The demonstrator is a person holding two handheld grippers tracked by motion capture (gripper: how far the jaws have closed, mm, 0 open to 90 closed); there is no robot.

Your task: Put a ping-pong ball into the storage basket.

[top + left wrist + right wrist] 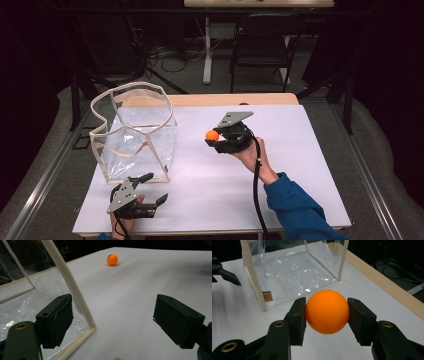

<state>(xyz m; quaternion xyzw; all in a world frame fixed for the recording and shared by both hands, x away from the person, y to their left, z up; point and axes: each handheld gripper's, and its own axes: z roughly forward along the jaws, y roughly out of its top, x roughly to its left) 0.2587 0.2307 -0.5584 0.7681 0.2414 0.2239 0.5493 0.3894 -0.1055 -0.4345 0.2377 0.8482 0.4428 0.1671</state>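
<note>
A person sat at a table covered by a white sheet (280, 165), holding a black two-jaw gripper in each hand. The right gripper (327, 311) was closed on a small, smooth orange ball (327, 311), one jaw pad pressed flat against each side. In the high view the ball (212, 135) sat at the tip of that gripper (215, 137), near the middle of the table and raised off the sheet, well apart from the person's blue sleeve (295, 205).

To the left stood a clear plastic bag with cream fabric edging (135, 135), upright, its wavy rim open at the top. From the right gripper view the bag (294, 272) lay ahead of the ball, with a small brown label low on one wall.

The left gripper (148, 189) rested near the table's front edge, just beside the bag's front corner. Its jaws stood wide apart and held nothing; one jaw was close by the cream edging strip (72, 287), but contact could not be confirmed.

Judging from this, the ball seemed bound for the bag. The ball was round and slick and gripped only at two small patches, so a tilt or slight loosening might let it slip out and roll off the table. The bag looked light and floppy; with nothing steadying it, a knock against the rim might tip or fold it.
</note>
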